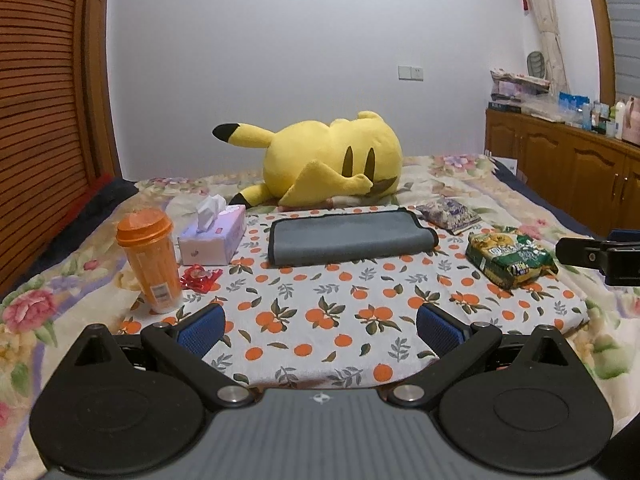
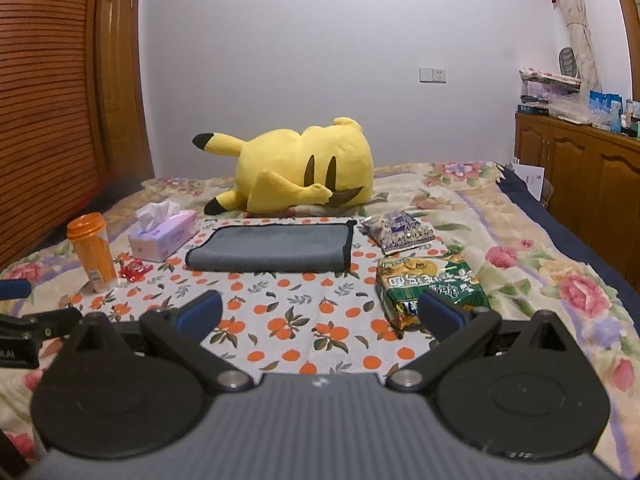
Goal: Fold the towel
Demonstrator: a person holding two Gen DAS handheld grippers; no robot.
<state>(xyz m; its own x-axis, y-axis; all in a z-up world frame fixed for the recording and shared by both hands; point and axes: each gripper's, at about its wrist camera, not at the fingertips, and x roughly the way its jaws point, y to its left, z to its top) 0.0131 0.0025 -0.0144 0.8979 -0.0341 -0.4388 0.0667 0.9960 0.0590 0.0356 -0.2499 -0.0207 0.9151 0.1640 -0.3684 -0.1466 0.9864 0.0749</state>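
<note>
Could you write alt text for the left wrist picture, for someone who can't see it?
A grey towel, already folded, lies on an orange-print cloth on a bed, beyond the open, empty left tongs. An orange cup and tissue box sit left, snack bags right, a yellow plush behind.

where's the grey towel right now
In both views the grey towel lies mid-bed on the orange-print cloth, between the tissue box and snack bags, before the yellow plush.

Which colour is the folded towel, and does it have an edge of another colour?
The towel is grey with a black edge, best seen in the left wrist view.

Dim, soft focus, fisheye-warped edges
</note>
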